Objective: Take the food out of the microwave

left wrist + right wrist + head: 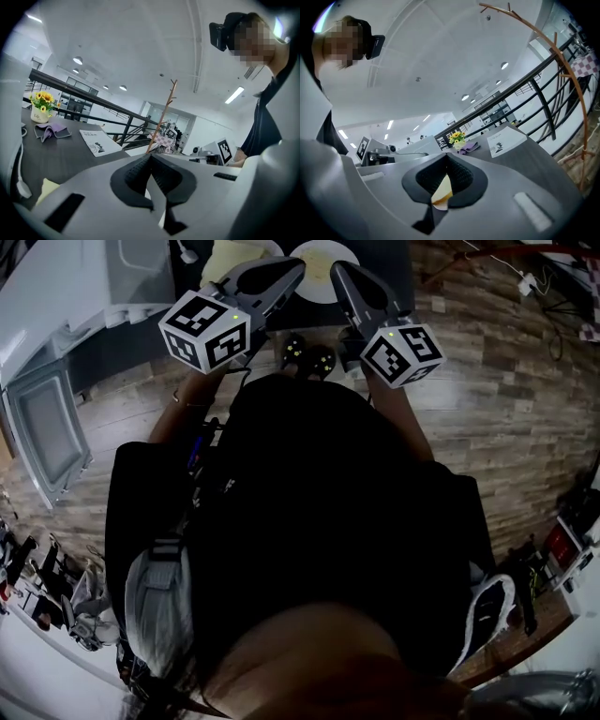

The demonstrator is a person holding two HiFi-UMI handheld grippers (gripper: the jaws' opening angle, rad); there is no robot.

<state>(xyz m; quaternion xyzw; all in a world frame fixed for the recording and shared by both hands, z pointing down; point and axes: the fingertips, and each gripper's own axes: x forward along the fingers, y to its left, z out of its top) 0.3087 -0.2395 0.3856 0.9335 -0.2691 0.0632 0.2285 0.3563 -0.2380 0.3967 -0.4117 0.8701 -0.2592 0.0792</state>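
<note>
A white plate [319,266] with pale yellow food sits on the dark table [187,268] at the top of the head view. Both grippers are held level above its near side. My left gripper [295,266] is shut with its pads meeting and nothing between them [150,157]. My right gripper [339,270] is shut too and holds nothing [446,157]. Behind its pads a sliver of the yellow food [442,190] shows through the gap. The white microwave [56,296] stands at the far left with its door [47,432] hanging open.
A pot of yellow flowers [40,108], a purple cloth [51,130] and a printed leaflet [98,142] lie on the table. A pale yellow napkin [230,257] lies left of the plate. A black railing [543,93] and a wooden coat stand [161,117] stand beyond the table.
</note>
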